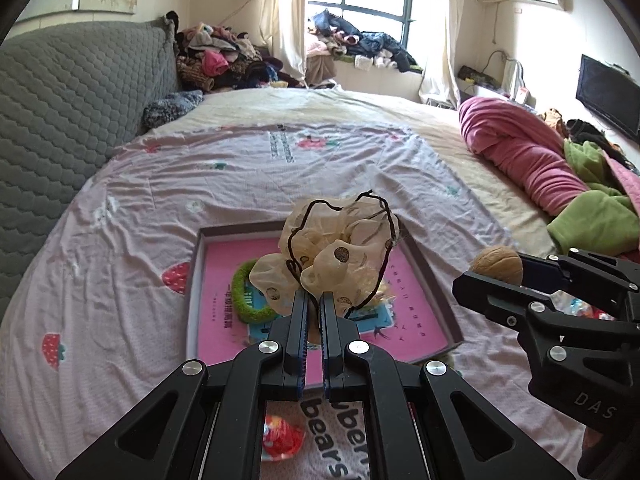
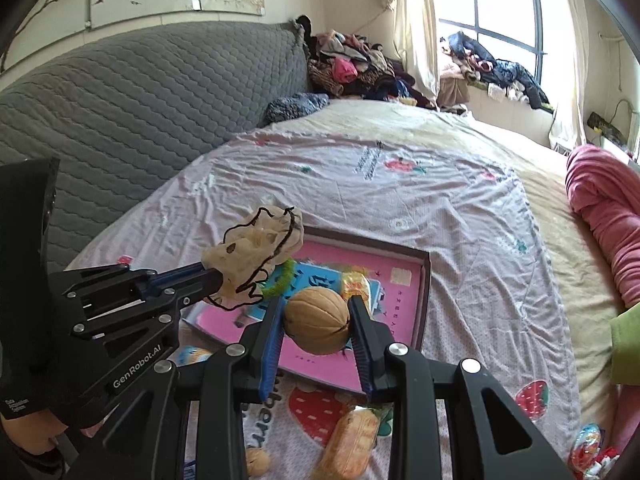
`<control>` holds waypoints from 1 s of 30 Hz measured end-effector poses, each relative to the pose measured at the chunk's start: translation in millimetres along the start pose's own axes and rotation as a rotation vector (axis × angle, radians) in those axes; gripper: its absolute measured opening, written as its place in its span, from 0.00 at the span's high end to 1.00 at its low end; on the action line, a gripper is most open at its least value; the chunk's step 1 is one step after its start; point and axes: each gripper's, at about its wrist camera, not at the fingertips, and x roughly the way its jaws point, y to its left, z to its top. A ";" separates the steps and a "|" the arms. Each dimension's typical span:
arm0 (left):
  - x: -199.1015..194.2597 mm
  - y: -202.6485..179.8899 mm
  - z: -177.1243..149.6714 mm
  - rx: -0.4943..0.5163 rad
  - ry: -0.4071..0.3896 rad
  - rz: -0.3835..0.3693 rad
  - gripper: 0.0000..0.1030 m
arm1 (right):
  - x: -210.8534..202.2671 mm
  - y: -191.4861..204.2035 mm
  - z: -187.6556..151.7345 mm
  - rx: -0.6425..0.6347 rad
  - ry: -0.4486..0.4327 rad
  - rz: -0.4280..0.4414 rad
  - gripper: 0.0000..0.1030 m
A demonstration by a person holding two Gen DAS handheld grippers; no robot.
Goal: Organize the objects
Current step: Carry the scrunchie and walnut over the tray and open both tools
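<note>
My left gripper (image 1: 315, 298) is shut on a cream sheer scrunchie (image 1: 332, 252) with dark dots and a black edge, held over the shallow box (image 1: 194, 280) with a pink printed floor. The same scrunchie (image 2: 252, 256) and left gripper (image 2: 214, 278) show at the left of the right wrist view. My right gripper (image 2: 317, 306) is shut on a tan walnut (image 2: 317, 320), held above the box's (image 2: 424, 300) near side. In the left wrist view the walnut (image 1: 498, 264) sits at the right gripper's (image 1: 490, 280) tip. A green hair tie (image 1: 250, 296) lies inside the box.
The box rests on a strawberry-print sheet (image 1: 120, 240) on a bed. A wrapped snack (image 2: 352, 444), a second walnut (image 2: 256, 462) and red-wrapped sweets (image 2: 586, 450) lie near me. A red wrapper (image 1: 280, 438) lies under my left gripper. Pink and green blankets (image 1: 532, 160) lie right; a grey headboard (image 1: 60, 120) stands left.
</note>
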 end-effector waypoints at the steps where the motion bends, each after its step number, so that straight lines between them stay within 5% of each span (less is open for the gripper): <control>1: 8.1 -0.3 -1.5 -0.002 0.009 0.001 0.95 | 8.2 -3.5 -2.4 0.003 0.010 0.000 0.68; 14: 91.1 -2.6 -31.7 0.007 0.115 0.017 0.95 | 93.7 -31.6 -35.9 0.031 0.118 -0.003 0.68; 30: 117.5 -4.6 -48.0 0.013 0.146 0.028 0.94 | 135.6 -38.0 -55.5 0.026 0.187 -0.004 0.68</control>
